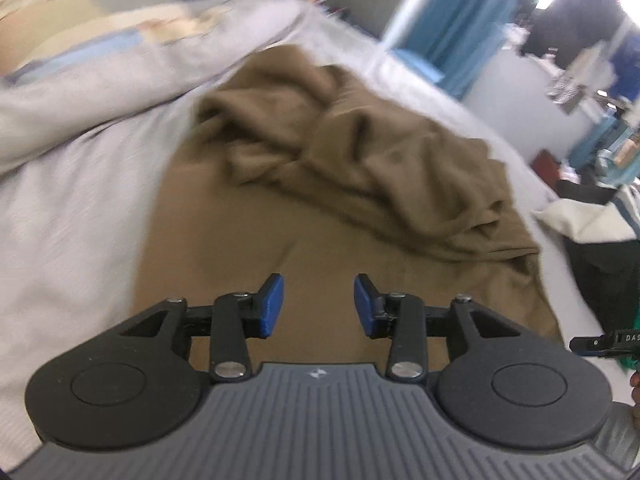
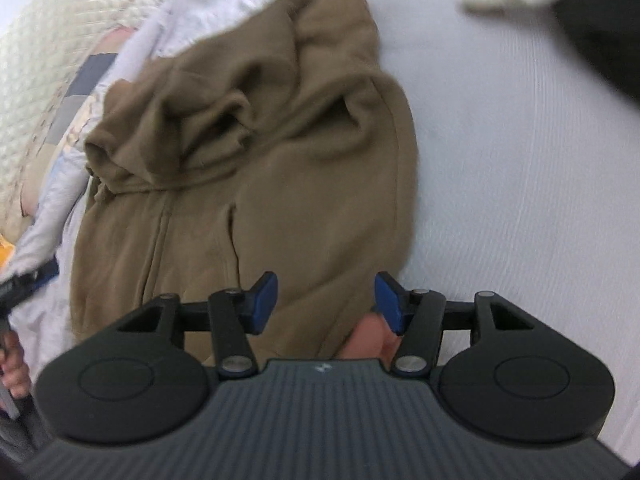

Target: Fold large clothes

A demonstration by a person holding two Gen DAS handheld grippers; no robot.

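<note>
A large brown hooded sweatshirt (image 1: 320,168) lies on a pale grey bed sheet (image 1: 64,216). Its near part is flat and its far part is bunched in folds. My left gripper (image 1: 319,306) hangs above the flat near part, open, with nothing between its blue pads. In the right wrist view the same sweatshirt (image 2: 256,152) shows a front zip, a pocket slit and a crumpled hood at the far end. My right gripper (image 2: 326,306) hovers over its near right edge, open and empty. Both views are blurred by motion.
A patterned quilt (image 1: 112,36) and a cream pillow (image 2: 48,40) lie on the bed's far left side. Dark and white cloth (image 2: 580,12) sits at the far right of the sheet. Blue furniture (image 1: 452,28) and room clutter (image 1: 588,60) stand beyond the bed. A person's hand (image 2: 16,364) shows at the left edge.
</note>
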